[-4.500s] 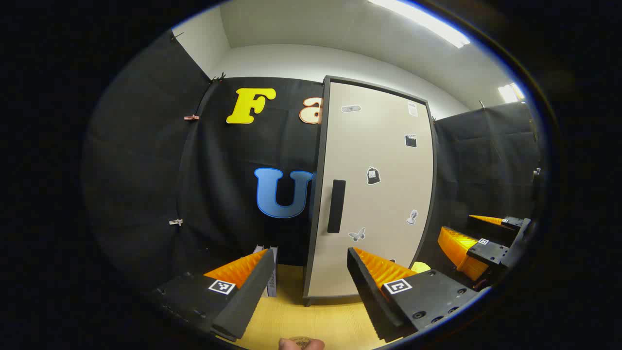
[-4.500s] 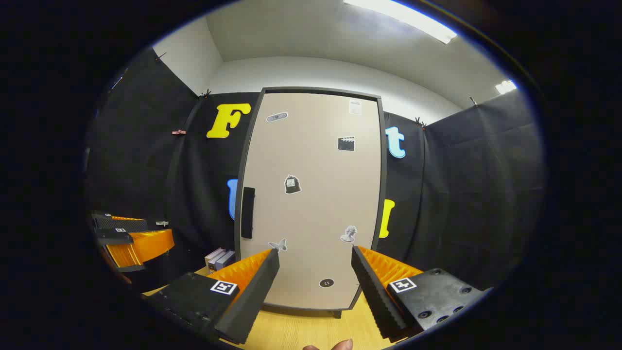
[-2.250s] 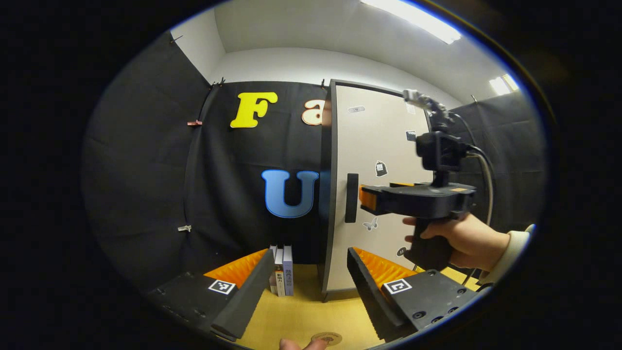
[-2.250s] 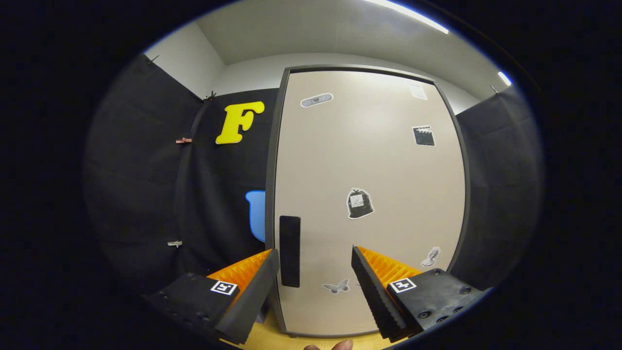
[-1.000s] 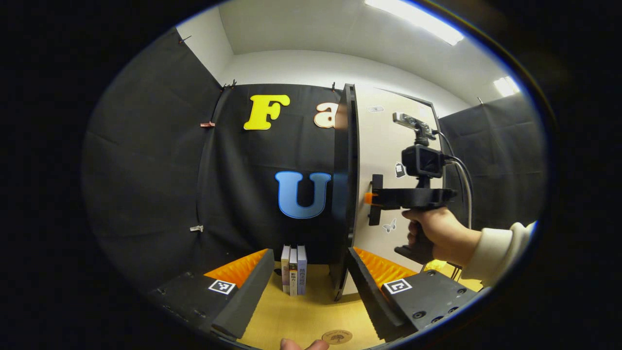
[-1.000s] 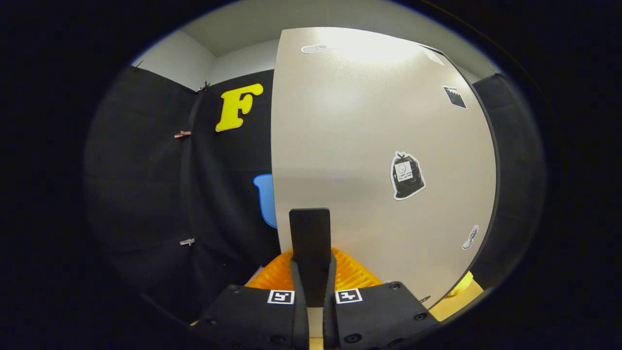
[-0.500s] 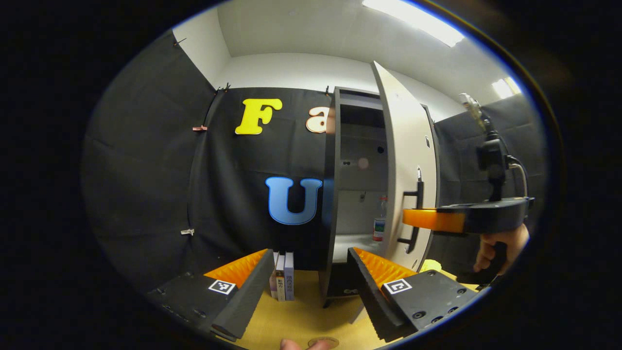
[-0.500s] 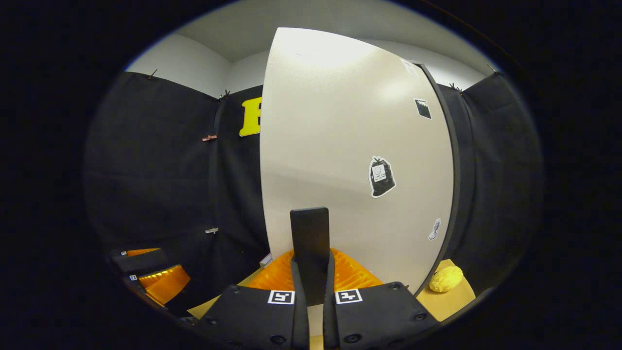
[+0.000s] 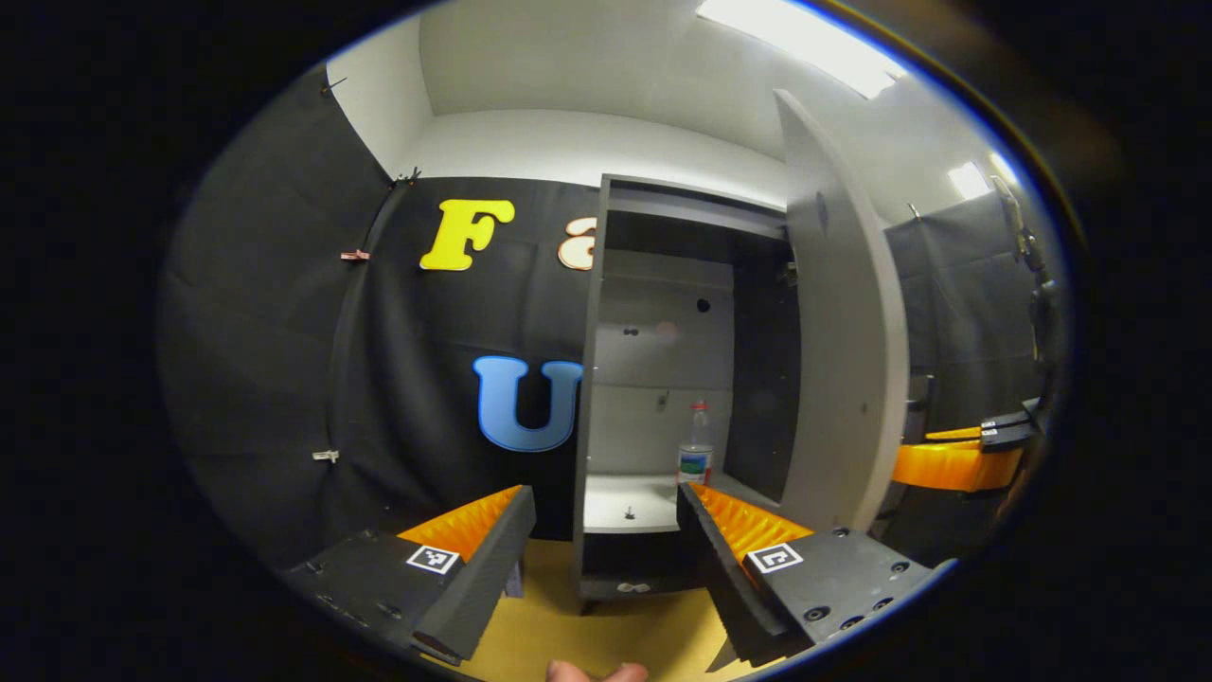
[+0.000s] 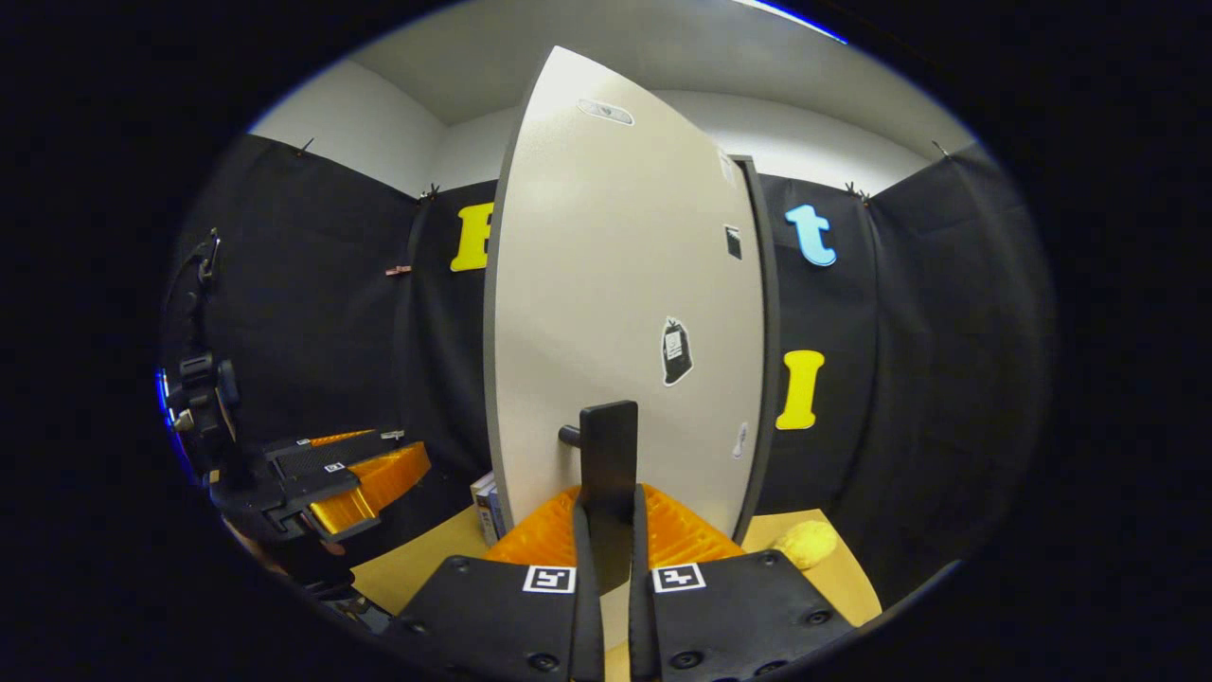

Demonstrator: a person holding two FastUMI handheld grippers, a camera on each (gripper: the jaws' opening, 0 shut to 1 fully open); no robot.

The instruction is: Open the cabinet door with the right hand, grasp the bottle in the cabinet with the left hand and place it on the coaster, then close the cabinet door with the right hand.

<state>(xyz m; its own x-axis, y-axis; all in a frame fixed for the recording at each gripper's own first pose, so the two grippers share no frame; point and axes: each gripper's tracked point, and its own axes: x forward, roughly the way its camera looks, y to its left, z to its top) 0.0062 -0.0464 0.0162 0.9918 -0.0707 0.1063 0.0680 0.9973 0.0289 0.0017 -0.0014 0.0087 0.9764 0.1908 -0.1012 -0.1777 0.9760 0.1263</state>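
The right gripper (image 10: 607,530) is clamped on the door's handle (image 10: 608,464), and the door (image 10: 606,313) stands swung open. The left gripper (image 9: 602,559) hangs wide apart before the open cabinet (image 9: 663,284). The bottle (image 9: 696,447) stands upright on the cabinet's shelf (image 9: 615,502), above the bench (image 9: 606,635).

The beige cabinet door (image 9: 838,360) stands swung wide open; a clear bottle (image 9: 696,453) stands upright on the cabinet's shelf (image 9: 625,497).
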